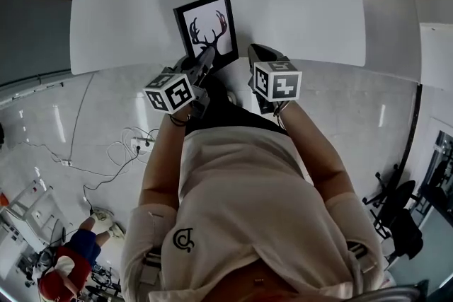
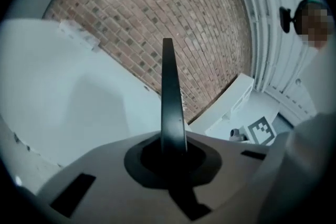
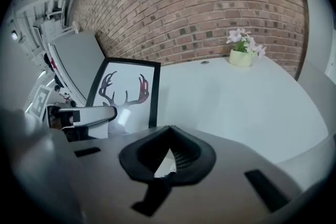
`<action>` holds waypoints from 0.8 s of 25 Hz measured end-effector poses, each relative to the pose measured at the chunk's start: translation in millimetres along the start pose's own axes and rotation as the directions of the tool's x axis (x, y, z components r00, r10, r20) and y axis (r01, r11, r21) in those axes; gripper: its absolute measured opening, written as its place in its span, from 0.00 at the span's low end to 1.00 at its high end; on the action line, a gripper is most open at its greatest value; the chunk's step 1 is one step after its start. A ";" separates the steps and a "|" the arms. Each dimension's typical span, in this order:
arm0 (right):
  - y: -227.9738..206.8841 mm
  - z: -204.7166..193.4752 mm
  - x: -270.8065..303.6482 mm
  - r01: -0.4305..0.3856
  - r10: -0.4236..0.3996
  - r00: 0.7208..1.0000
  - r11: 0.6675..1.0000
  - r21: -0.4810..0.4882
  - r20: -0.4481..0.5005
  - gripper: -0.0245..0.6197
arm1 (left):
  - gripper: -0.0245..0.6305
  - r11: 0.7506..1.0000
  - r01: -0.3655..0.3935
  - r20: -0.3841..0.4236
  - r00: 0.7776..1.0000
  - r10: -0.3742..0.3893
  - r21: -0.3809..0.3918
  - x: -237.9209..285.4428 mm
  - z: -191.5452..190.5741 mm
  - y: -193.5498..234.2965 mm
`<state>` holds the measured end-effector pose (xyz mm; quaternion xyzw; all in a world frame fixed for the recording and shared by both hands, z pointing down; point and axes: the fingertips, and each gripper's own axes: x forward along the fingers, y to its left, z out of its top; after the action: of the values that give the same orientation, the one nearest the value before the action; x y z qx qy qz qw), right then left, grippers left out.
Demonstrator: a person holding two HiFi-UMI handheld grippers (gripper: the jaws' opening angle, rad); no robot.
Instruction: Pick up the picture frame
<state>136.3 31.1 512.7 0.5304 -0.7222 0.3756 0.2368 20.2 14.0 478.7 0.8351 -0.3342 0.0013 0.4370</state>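
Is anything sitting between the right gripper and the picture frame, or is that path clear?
Nothing visible stands in the way. Only bare white table lies between the right gripper and the picture frame. The left gripper clamps the frame's near edge, and the flower pot stands far back.

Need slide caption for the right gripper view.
Left claw clamps the antler-print picture frame at its lower edge; white table and brick wall behind.

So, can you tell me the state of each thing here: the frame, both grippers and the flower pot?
frame: upright, gripped at one edge.
left gripper: jaws shut on frame.
right gripper: jaws shut, nothing between them.
flower pot: upright on table.
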 end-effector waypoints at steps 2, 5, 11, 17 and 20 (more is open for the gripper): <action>4.8 16.4 -4.3 -0.003 0.004 0.999 1.000 -0.028 0.039 0.05 | 0.07 0.993 -0.043 0.020 0.999 0.041 0.114 -4.3 20.4 -6.4; 11.4 43.3 -16.8 -0.007 0.015 0.994 0.997 -0.074 0.108 0.05 | 0.07 0.967 -0.083 0.078 0.995 0.066 0.242 -13.0 52.2 -23.9; 19.1 101.7 -46.1 0.023 0.018 0.963 0.989 -0.148 0.269 0.05 | 0.07 0.871 -0.184 0.215 0.972 0.092 0.456 -30.7 113.7 -55.9; 33.7 159.4 -80.9 0.048 0.058 0.907 0.970 -0.240 0.417 0.05 | 0.07 0.771 -0.242 0.298 0.952 0.071 0.589 -42.9 157.7 -85.0; 44.9 188.7 -103.1 0.069 0.097 0.849 0.954 -0.292 0.520 0.05 | 0.07 0.689 -0.296 0.357 0.932 0.058 0.662 -50.8 180.3 -100.5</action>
<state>138.2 -51.0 309.0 0.5655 -0.8116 0.1032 0.1038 -15.4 -49.7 279.0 0.8907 -0.4520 0.0415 0.0244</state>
